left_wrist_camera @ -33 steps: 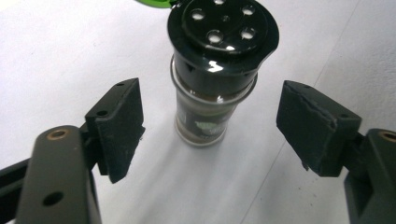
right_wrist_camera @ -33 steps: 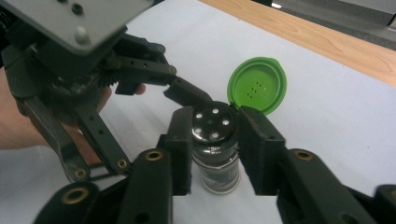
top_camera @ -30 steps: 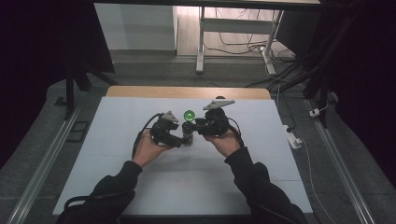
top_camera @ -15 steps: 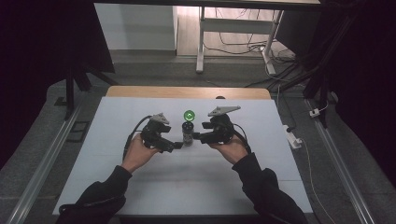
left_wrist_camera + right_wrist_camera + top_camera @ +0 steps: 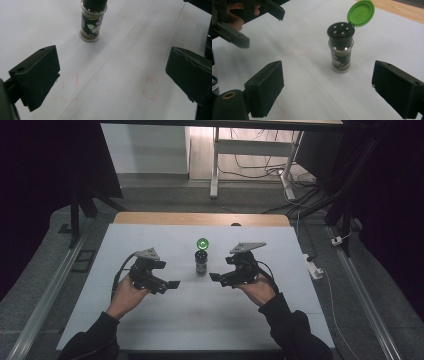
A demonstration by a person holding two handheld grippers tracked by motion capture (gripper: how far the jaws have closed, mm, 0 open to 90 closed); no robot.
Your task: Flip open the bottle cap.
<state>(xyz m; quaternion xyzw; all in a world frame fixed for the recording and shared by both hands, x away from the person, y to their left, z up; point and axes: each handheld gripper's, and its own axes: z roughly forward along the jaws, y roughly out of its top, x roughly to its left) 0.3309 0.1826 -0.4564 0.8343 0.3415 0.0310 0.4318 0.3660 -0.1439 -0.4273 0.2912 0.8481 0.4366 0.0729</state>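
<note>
A small spice jar (image 5: 201,262) stands upright at the centre of the high view, on the white tabletop (image 5: 200,315), its long axis vertical and its green flip lid (image 5: 202,243) hinged open and tipped back above the black shaker top. It sits between the two hands and apart from both: the left tongs (image 5: 171,285) lie to its lower left, the right tongs (image 5: 214,277) just to its lower right, and the right pair looks a little the nearer. Both pairs stand wide with nothing between them. In the left gripper view the jar (image 5: 91,23) sits near the top edge, left of centre and ahead of the tongs (image 5: 117,75); in the right gripper view it (image 5: 340,50) stands at mid-frame, beyond the gaping tongs (image 5: 332,91), with the lid (image 5: 360,13) at upper right. Compared with half a second earlier, both hands have drawn back and outward from the jar, which stays where it was with its lid up
</note>
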